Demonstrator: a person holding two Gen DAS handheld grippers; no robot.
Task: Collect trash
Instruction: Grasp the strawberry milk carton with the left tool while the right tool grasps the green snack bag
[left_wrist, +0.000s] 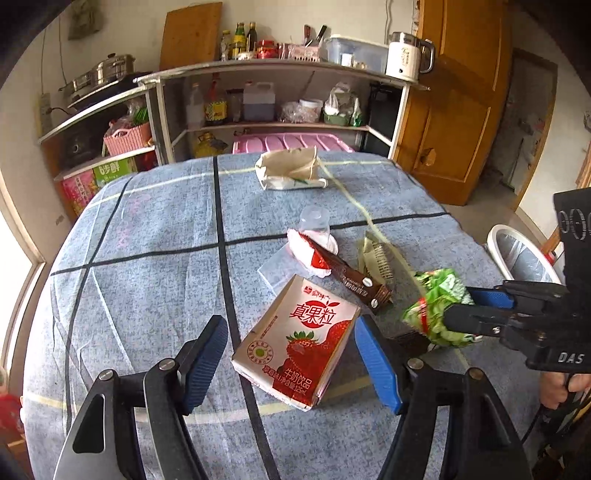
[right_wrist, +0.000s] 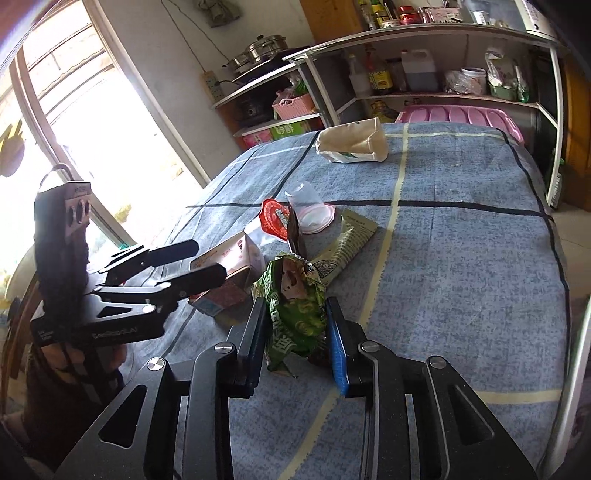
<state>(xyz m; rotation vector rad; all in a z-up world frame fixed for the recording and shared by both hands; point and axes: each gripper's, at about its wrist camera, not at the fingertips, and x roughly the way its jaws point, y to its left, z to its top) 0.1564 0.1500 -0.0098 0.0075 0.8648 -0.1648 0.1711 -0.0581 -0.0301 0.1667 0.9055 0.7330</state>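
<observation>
Left wrist view. Left gripper (left_wrist: 291, 365): jaws spread wide, one blue pad either side of the strawberry milk carton (left_wrist: 297, 345), touching neither side visibly. Carton lies flat, label up, on the blue checked tablecloth (left_wrist: 147, 258). Beyond it: brown wrapper (left_wrist: 354, 277), red-and-white lid (left_wrist: 314, 251) beneath an overturned clear plastic cup (left_wrist: 314, 220), pale green packet (left_wrist: 376, 254), and a crumpled beige paper bag (left_wrist: 291, 168) near the table's far edge. Right gripper (left_wrist: 458, 308) enters from the right, clamped on a crumpled green snack bag (left_wrist: 437, 306). White bin (left_wrist: 517, 254) stands off the table's right edge. Shelf unit (left_wrist: 277, 96) with bottles behind.

Right wrist view. Right gripper (right_wrist: 297, 332): fingers closed against the green snack bag (right_wrist: 295, 302), which is pinched between them above the tablecloth (right_wrist: 461, 277). Left gripper (right_wrist: 201, 260) at left, fingers parted around the end of the carton (right_wrist: 236, 258). Behind: red lid (right_wrist: 275, 218), clear cup (right_wrist: 306, 203), pale green packet (right_wrist: 347, 240), paper bag (right_wrist: 351, 142). Shelf unit (right_wrist: 424, 74) beyond; window (right_wrist: 74, 129) at left.
</observation>
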